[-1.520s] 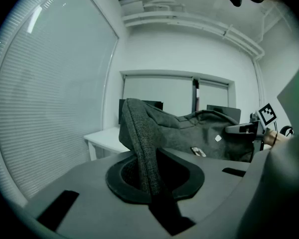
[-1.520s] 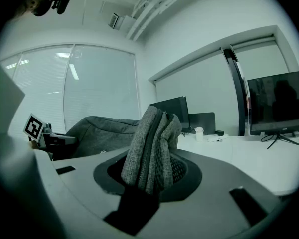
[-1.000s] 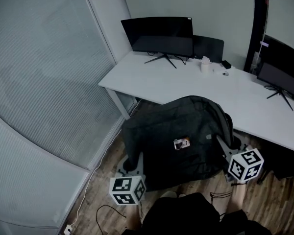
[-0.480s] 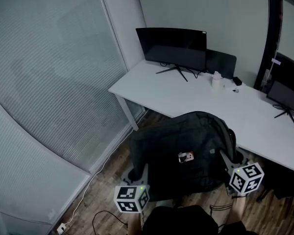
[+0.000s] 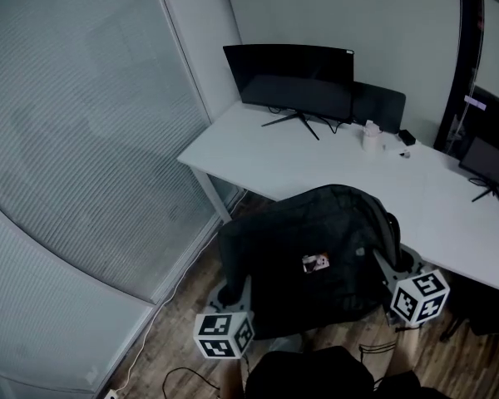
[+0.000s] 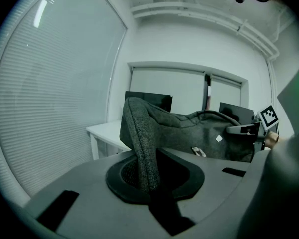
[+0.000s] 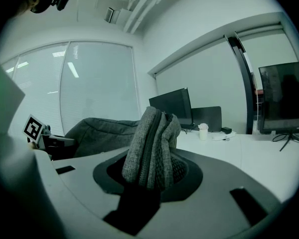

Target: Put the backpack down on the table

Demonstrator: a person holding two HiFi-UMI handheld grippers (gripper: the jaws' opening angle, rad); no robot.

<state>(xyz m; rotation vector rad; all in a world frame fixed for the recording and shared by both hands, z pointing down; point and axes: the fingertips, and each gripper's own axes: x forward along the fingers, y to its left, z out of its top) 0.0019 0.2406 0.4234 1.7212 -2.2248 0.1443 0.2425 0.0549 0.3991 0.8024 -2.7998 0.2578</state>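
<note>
The left gripper (image 6: 148,180) is clenched on a thin fold of the grey backpack (image 5: 316,248). The right gripper (image 7: 148,176) grasps a thicker bunched fold on its other side. The backpack hangs between them at the near edge of the table (image 5: 299,160), with a monitor (image 5: 289,71) at the table's far side.

No readable text
The small tag (image 5: 315,263) on the backpack (image 5: 283,239) is too blurred to read; the marker cubes (image 5: 223,335) show only black-and-white square patterns.
</note>
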